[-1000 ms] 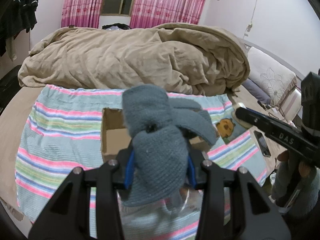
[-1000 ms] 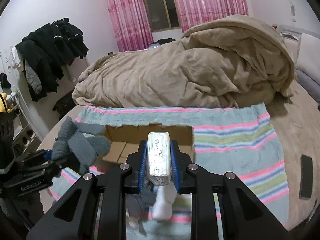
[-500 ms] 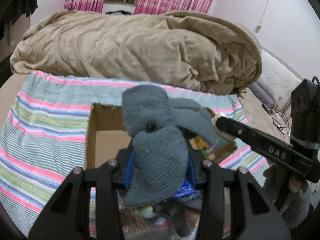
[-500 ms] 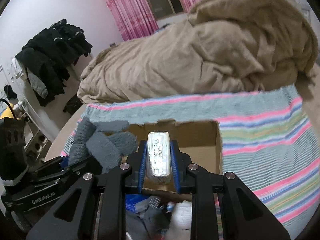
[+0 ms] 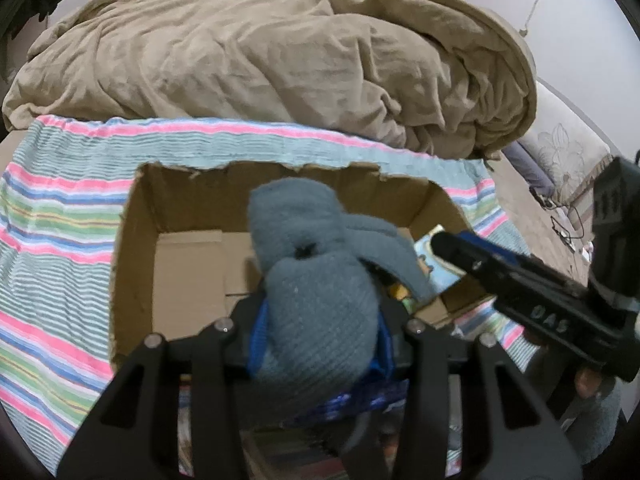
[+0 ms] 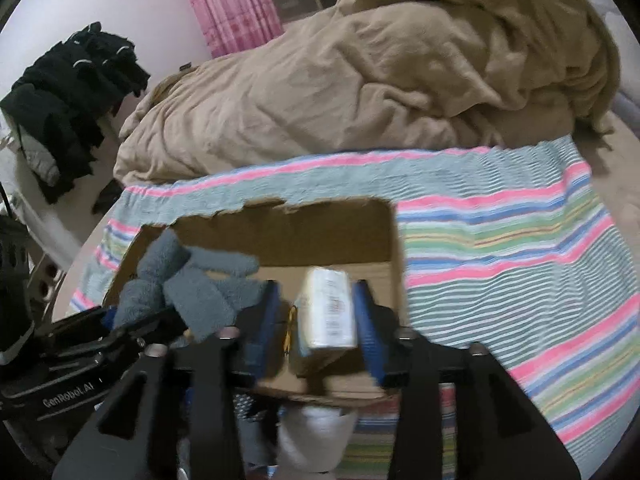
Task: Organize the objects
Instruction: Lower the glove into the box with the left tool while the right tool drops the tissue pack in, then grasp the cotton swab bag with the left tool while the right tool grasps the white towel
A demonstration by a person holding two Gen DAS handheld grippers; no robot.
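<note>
Overhead, one grey glove [image 5: 320,320], one white packet [image 6: 330,308], one cardboard box [image 5: 136,264].

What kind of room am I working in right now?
Most likely a bedroom: a rumpled tan duvet lies on a bed, a floral pillow sits at its side, and pink curtains frame a window.

Both wrist views look forward and down along their tongs, close above the cardboard box [image 5: 188,264] [image 6: 320,236], sharing it and the far beige duvet [image 5: 280,68] [image 6: 360,88].

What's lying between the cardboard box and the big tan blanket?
Only striped cloth lies between the cardboard box and tan blanket, shown in both wrist views.
</note>
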